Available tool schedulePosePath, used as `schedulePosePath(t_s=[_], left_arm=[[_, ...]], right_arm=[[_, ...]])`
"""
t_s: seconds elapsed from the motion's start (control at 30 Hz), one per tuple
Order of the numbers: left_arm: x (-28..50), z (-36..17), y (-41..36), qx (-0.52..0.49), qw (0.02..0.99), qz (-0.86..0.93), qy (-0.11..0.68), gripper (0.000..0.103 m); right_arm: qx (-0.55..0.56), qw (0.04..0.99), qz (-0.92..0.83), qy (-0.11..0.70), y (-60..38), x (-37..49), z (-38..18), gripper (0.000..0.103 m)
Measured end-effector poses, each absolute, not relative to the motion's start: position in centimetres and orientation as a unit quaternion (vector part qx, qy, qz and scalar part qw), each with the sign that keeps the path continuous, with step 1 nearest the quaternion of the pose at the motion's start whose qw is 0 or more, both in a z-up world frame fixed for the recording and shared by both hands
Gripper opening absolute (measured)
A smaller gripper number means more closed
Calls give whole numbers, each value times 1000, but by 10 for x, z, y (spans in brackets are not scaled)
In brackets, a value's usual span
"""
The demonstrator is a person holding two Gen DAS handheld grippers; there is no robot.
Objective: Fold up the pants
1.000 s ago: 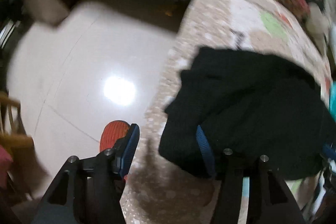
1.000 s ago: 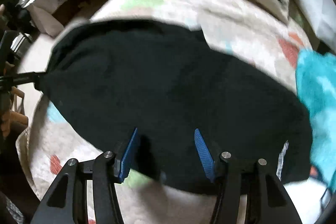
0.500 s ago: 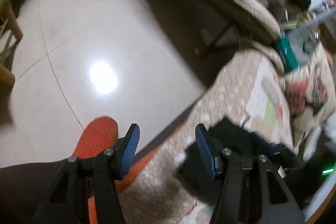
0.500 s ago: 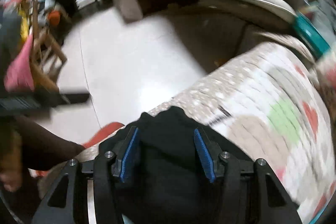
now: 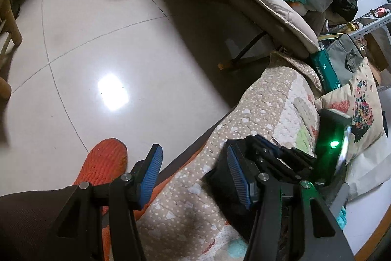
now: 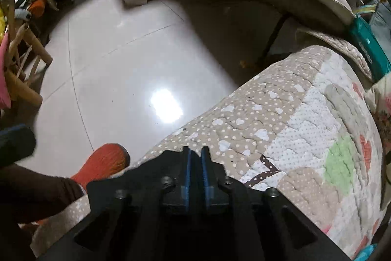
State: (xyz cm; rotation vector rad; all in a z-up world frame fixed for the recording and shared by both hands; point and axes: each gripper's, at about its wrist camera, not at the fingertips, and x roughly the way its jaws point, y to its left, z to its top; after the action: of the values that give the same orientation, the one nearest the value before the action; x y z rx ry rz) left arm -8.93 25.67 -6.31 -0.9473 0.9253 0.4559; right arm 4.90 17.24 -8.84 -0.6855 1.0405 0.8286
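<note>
**Left wrist view**
- The left gripper [image 5: 193,151] points down over the near edge of the beige quilt with white hearts and dots [image 5: 256,114].
- Its 2 blue ribbed pads [image 5: 152,173] stand about half apart. Nothing is between them; only the quilt edge and the glossy white tiled floor [image 5: 110,40] show through the gap.
- The black knit pants [image 5: 217,177] lie bunched on the quilt near that edge. They are just outside the left gripper, behind its right-hand pad.
- The right gripper [image 5: 259,142] reaches down onto the pants from further in over the quilt, with a green light on its body.
- An orange woven slipper [image 5: 102,163] rests on the floor just off the quilt edge. Beside it is a leg in dark brown cloth [image 5: 29,212].
- A cream cushion with a floral print [image 5: 361,102] lies on the quilt, well apart from the pants.

**Right wrist view**
- The right gripper [image 6: 195,151] points steeply down at the quilt [image 6: 268,119] near its floor-side edge.
- Its jaws are closing and stand narrow. Only a thin dark strip, black cloth of the pants, separates the 2 blue pads [image 6: 187,168].
- The rest of the pants is hidden beneath the gripper body.
- The slipper [image 6: 102,163] lies on the floor, just off the quilt edge.
</note>
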Motion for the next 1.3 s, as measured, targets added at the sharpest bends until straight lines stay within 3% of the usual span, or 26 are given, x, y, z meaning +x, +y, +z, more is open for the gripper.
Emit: schedulePosePath(t_s=[0.03, 0.1, 0.17, 0.33, 0.57, 0.67, 0.8, 0.93, 0.97, 1.03, 1.1, 1.27, 1.3], left_arm=[[-88, -62, 255, -431, 767, 210, 426, 54], [-85, -60, 248, -418, 775, 209, 424, 54], [-79, -56, 236, -398, 787, 203, 425, 54], [-61, -54, 202, -347, 808, 174, 443, 54], [-36, -78, 163, -293, 803, 154, 496, 54], [-30, -85, 150, -264, 803, 154, 512, 55], [-28, -87, 144, -255, 802, 151, 518, 55], [-27, -85, 144, -258, 803, 151, 516, 54], [-27, -85, 144, -259, 802, 151, 516, 54], [-27, -85, 144, -265, 801, 150, 516, 54], [-27, -86, 147, -274, 797, 152, 516, 54], [-24, -88, 152, -290, 791, 159, 514, 54], [-24, -87, 153, -289, 792, 159, 514, 54]], right_arm=[[-293, 738, 382, 473, 169, 49, -81, 20], [-249, 757, 383, 467, 151, 53, -61, 45], [-201, 786, 374, 450, 118, 58, -36, 55], [-85, 819, 311, 474, -9, 83, -15, 55], [-10, 827, 168, 536, -136, 130, -66, 51], [-46, 862, 85, 497, -163, 144, -58, 51], [25, 857, 146, 494, -182, 148, -42, 51], [-24, 828, 208, 520, -150, 143, -59, 51], [-45, 822, 211, 527, -139, 143, -67, 50], [-73, 809, 224, 538, -126, 143, -79, 22], [-88, 806, 225, 541, -115, 145, -83, 11], [-115, 818, 196, 528, -99, 170, -79, 6], [-118, 822, 189, 525, -97, 174, -79, 1]])
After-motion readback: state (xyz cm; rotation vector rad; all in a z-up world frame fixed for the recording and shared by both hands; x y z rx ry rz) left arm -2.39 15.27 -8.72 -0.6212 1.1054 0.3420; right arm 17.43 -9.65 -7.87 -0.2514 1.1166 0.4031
